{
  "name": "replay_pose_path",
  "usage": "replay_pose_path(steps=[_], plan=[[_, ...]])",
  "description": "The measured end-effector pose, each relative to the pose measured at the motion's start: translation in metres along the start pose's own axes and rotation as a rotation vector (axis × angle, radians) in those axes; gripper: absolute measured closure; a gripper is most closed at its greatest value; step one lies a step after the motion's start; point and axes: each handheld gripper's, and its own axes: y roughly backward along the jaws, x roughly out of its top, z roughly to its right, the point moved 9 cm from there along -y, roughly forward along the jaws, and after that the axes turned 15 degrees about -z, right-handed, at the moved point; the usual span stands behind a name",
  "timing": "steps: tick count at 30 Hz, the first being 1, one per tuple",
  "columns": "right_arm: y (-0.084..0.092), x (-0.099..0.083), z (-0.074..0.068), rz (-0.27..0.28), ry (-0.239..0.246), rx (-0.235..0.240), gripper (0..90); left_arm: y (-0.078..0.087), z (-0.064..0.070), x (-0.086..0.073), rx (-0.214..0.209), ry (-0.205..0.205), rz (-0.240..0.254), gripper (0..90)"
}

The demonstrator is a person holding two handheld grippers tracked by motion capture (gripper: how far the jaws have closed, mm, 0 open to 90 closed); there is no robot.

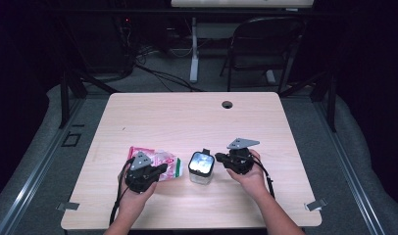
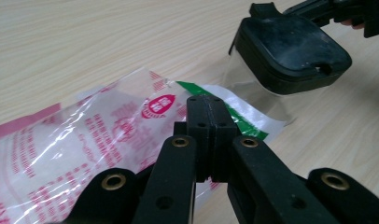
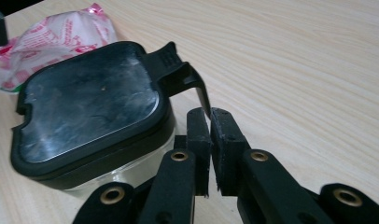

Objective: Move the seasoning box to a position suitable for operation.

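A pink, white and green printed plastic bag (image 1: 155, 159) (image 2: 99, 140) (image 3: 61, 32) lies flat on the wooden table (image 1: 187, 117). Just right of it stands a clear square container (image 1: 202, 168) with a black lid (image 2: 290, 51) (image 3: 89, 102). My left gripper (image 1: 163, 167) (image 2: 211, 105) sits over the bag's green-edged end, jaws pressed together; I see no film between the pads. My right gripper (image 1: 218, 156) (image 3: 210, 116) is at the container's right side. Its jaws are nearly together, with the thin end of the lid's latch tab (image 3: 187, 74) between their tips.
A round cable hole (image 1: 227, 104) sits at the table's far middle. Beyond the table stand a folding chair (image 1: 265, 44) and a desk leg (image 1: 194, 54). Metal clips (image 1: 69, 206) (image 1: 315, 204) mark the front corners. Bare wood lies behind and to the right of the container.
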Motion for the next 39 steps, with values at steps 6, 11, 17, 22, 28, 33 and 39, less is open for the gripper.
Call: replay_pose_path(steps=[6,11,17,22,28,33,39], plan=[[-0.003,-0.002,-0.008,-0.02,0.038,0.001,87.9,-0.008,0.018,-0.001,-0.019,-0.053,-0.013,90.0],[0.0,-0.005,-0.011,-0.027,0.047,0.007,88.5,-0.01,0.025,-0.001,-0.038,-0.065,-0.016,90.0],[0.0,-0.013,-0.02,-0.033,0.071,0.022,88.6,-0.016,0.029,-0.003,-0.032,-0.084,-0.034,90.0],[-0.004,-0.019,-0.021,-0.053,0.077,0.011,87.8,-0.021,0.032,-0.003,-0.023,-0.065,-0.043,90.0],[-0.007,-0.012,-0.013,-0.011,0.027,0.013,87.8,-0.025,0.034,0.001,-0.011,-0.049,-0.041,90.0],[-0.009,-0.006,-0.012,-0.006,0.029,0.028,85.5,-0.03,0.037,0.004,-0.018,-0.055,-0.047,90.0],[-0.01,0.0,-0.01,0.01,0.02,0.031,84.1,-0.033,0.035,0.007,0.021,-0.06,-0.058,90.0]])
